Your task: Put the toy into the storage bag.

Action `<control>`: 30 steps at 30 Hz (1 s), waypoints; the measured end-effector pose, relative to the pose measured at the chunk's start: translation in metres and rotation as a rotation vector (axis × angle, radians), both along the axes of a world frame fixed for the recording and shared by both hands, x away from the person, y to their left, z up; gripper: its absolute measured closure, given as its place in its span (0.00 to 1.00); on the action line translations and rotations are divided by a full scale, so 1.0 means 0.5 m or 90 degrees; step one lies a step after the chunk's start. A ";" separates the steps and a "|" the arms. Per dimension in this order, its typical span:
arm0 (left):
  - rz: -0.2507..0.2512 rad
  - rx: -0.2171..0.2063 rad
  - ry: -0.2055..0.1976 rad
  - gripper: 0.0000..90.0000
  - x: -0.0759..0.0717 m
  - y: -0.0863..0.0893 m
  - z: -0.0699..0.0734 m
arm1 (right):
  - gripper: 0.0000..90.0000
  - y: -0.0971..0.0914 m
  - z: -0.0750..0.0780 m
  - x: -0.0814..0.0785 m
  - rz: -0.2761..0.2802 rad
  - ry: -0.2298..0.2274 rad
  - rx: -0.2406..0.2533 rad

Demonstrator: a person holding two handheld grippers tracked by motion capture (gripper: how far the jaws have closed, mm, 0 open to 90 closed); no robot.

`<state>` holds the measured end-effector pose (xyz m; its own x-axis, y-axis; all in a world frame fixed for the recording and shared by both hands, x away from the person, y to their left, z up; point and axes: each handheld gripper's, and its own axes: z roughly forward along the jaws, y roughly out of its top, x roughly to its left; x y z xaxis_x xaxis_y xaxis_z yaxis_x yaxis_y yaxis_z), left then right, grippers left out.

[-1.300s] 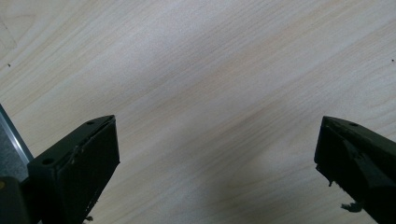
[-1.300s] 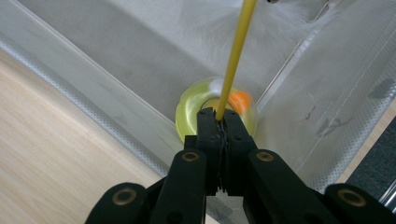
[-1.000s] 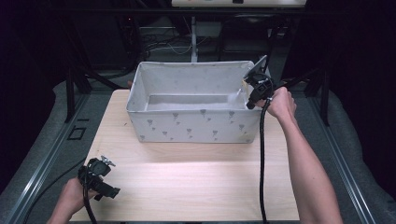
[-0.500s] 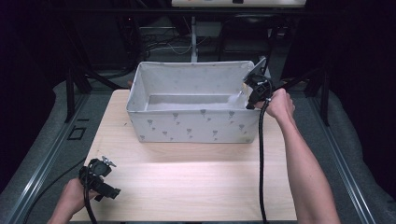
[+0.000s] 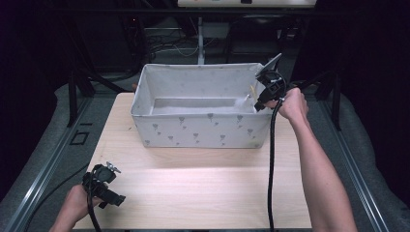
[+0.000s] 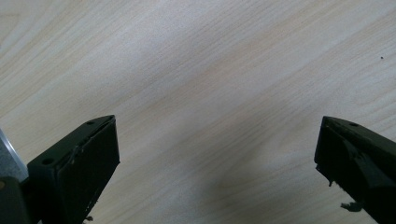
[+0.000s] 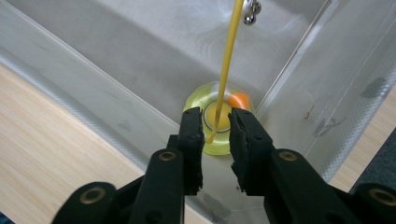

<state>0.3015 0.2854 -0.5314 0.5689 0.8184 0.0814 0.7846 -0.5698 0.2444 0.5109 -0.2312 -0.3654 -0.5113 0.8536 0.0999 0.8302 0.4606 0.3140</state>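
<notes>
My right gripper [image 5: 260,103] hangs over the right end of the white fabric bin [image 5: 193,130], pointing down inside it. Its jaws stand close together around the lower end of a thin yellow stick [image 7: 224,70], which rises from between them toward the camera. Small metal beads [image 7: 251,11] sit near the stick's top. The stick [image 5: 251,91] pokes up just left of the gripper in the high view. Below the right gripper [image 7: 215,133], a round yellow-green object [image 7: 219,121] with an orange patch lies in the bin's corner. My left gripper [image 5: 107,191] rests open at the table's near left corner, its jaws [image 6: 217,154] wide apart over bare wood.
The bin, printed with small grey shapes, takes up the far half of the light wooden table [image 5: 203,188]. A black cable [image 5: 271,159] trails from the right gripper along the forearm. Dark floor and metal rails surround the table.
</notes>
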 end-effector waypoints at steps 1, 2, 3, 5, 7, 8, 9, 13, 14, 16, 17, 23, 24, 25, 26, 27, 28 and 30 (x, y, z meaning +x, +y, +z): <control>0.000 0.000 0.000 0.00 0.000 0.000 0.000 | 0.79 0.000 0.005 -0.002 0.001 -0.003 0.001; 0.001 0.000 0.000 0.00 0.000 0.000 0.000 | 0.76 -0.001 0.009 -0.005 0.001 -0.007 0.006; 0.002 0.001 0.000 0.00 0.000 0.001 -0.001 | 0.72 -0.002 0.013 -0.007 0.001 -0.011 0.014; 0.001 0.001 0.000 0.00 0.000 0.001 0.000 | 0.66 -0.003 0.023 -0.011 0.003 -0.015 0.026; 0.001 0.000 0.001 0.00 0.000 0.000 0.000 | 0.60 -0.004 0.032 -0.017 -0.002 -0.028 0.036; 0.001 0.001 -0.001 0.00 0.000 0.000 -0.001 | 0.57 -0.005 0.038 -0.020 -0.003 -0.032 0.039; 0.001 0.001 -0.001 0.00 0.000 0.000 -0.001 | 0.55 -0.005 0.043 -0.023 -0.003 -0.037 0.043; 0.001 0.002 0.001 0.00 0.000 0.000 -0.001 | 0.41 -0.004 0.062 -0.038 -0.003 -0.061 0.053; 0.001 0.002 0.001 0.00 0.000 0.000 -0.001 | 0.37 -0.004 0.066 -0.043 -0.002 -0.066 0.056; 0.000 0.002 0.001 0.00 -0.001 -0.001 -0.001 | 0.27 -0.002 0.074 -0.054 -0.007 -0.079 0.058; -0.001 0.001 0.002 0.00 -0.001 -0.001 -0.001 | 0.25 -0.001 0.078 -0.060 -0.005 -0.085 0.062; 0.000 0.001 0.000 0.00 0.000 0.000 0.000 | 0.14 0.010 0.101 -0.097 0.024 -0.118 0.062; -0.001 0.001 0.000 0.00 0.000 0.000 0.000 | 0.11 0.012 0.104 -0.104 0.027 -0.122 0.063; 0.000 0.001 0.000 0.00 0.000 -0.001 -0.001 | 0.08 0.014 0.107 -0.110 0.030 -0.125 0.065; 0.000 0.001 0.000 0.00 0.000 -0.001 -0.001 | 0.06 0.018 0.109 -0.116 0.036 -0.128 0.066; -0.001 0.001 0.000 0.00 0.000 -0.001 -0.001 | 0.06 0.020 0.111 -0.121 0.040 -0.132 0.066; 0.000 0.000 0.000 0.00 0.000 -0.001 -0.001 | 0.04 0.023 0.113 -0.129 0.049 -0.133 0.062; 0.001 0.000 0.000 0.00 0.000 -0.001 -0.001 | 0.02 0.030 0.114 -0.141 0.061 -0.137 0.067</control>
